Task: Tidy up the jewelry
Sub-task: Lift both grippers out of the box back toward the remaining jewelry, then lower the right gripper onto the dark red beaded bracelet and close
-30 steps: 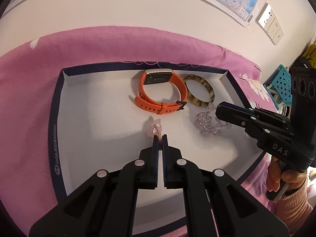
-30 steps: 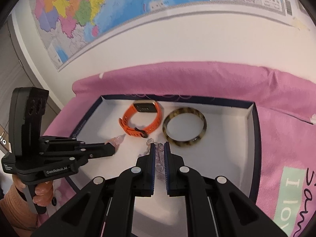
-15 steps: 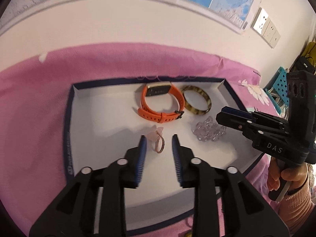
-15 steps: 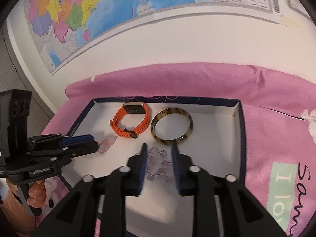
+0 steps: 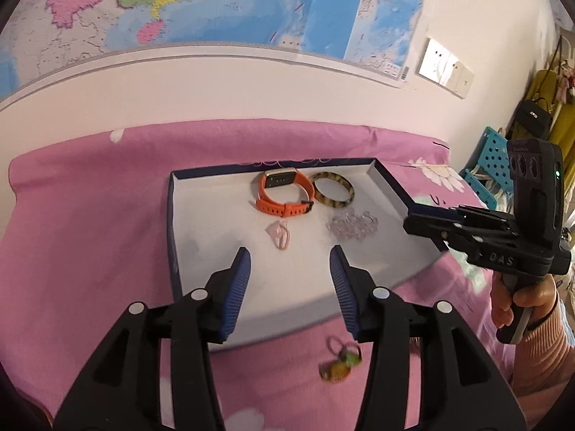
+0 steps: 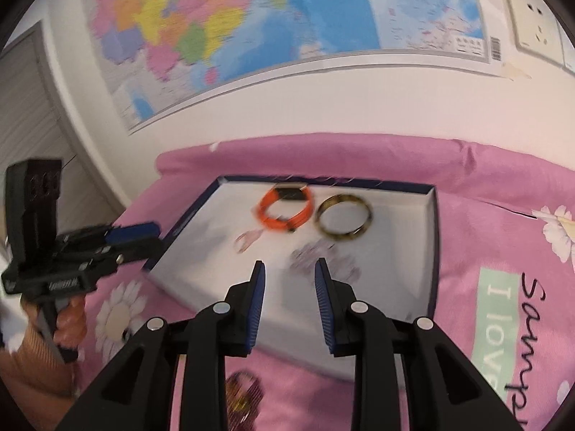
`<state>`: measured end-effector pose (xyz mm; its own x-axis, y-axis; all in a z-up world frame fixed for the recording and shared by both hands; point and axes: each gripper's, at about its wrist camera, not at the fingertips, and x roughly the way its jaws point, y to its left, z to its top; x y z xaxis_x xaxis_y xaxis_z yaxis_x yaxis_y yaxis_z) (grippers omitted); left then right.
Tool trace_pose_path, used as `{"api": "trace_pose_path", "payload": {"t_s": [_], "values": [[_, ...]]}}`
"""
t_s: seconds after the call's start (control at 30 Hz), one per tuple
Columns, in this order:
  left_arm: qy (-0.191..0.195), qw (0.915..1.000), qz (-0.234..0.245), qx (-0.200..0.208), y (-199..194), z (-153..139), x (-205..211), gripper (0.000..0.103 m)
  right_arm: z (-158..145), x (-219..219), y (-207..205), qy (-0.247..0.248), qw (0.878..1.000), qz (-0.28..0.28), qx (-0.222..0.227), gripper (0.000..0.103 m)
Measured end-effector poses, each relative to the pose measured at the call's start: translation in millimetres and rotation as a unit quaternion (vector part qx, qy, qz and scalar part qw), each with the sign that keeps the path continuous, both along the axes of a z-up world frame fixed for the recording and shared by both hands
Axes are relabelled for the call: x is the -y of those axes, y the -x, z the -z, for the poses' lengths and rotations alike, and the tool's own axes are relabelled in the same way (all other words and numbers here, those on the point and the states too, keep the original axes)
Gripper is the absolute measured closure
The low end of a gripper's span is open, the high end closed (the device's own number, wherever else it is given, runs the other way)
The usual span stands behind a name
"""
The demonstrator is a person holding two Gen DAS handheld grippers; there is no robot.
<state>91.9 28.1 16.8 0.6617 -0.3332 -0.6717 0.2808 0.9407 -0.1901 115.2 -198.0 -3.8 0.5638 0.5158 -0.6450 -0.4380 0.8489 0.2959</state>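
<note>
A white tray with a navy rim (image 5: 171, 215) (image 6: 433, 237) lies on a pink bedspread. In it are an orange watch (image 5: 284, 194) (image 6: 285, 208), a tortoiseshell bangle (image 5: 333, 189) (image 6: 344, 223), a small pink piece (image 5: 278, 234) (image 6: 247, 239) and a clear bead bracelet (image 5: 352, 223) (image 6: 323, 262). My left gripper (image 5: 290, 264) hangs above the tray's near part, its jaws opening with nothing between them. My right gripper (image 6: 289, 280) is open and empty, short of the bead bracelet. A yellow-green trinket (image 5: 339, 364) (image 6: 242, 389) lies on the bedspread in front of the tray.
A wall with a large map (image 5: 233, 7) rises behind the bed. Wall sockets (image 5: 444, 68) are at the right. A blue perforated crate (image 5: 494, 165) and hanging bags stand beyond the bed's right side. A hand in a pink sleeve (image 5: 532, 327) holds the right gripper.
Both grippers let go of their pieces, opened and pulled back and up from the tray. The pink piece and the bead bracelet now lie free in the tray.
</note>
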Motion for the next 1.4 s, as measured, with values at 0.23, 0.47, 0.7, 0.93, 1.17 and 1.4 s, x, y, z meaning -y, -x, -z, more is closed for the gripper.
{"api": "trace_pose_path", "payload": {"t_s": [0.23, 0.47, 0.7, 0.93, 1.17, 1.4], "values": [[-0.006, 1.0, -0.003, -0.004, 35.0, 11.6, -15.8, 0.056, 19.6, -7.3, 43.9, 0.014, 0.999, -0.042, -0.023, 0.077], [-0.001, 0.9998, -0.01, -0.015, 61.1, 26.5, -28.0, 0.055, 41.2, 5.5, 70.2, -0.001, 0.998, -0.03, -0.057, 0.077], [0.007, 0.9998, -0.001, -0.021, 72.5, 33.6, -24.3, 0.052, 47.2, 0.4, 96.6, 0.03, 0.997, -0.047, -0.059, 0.076], [0.009, 0.9994, 0.02, -0.027, 76.3, 39.5, -7.5, 0.05, 51.8, -21.8, 110.7, 0.099, 0.992, -0.072, -0.03, 0.076], [0.017, 0.9988, 0.03, -0.034, 79.2, 43.8, 0.1, 0.049, 44.6, -24.2, 109.1, 0.105, 0.992, -0.064, -0.011, 0.091], [0.019, 0.9985, 0.036, -0.035, 80.8, 44.1, 3.9, 0.049, 16.1, -12.1, 91.1, 0.025, 0.998, -0.051, 0.001, 0.092]]}}
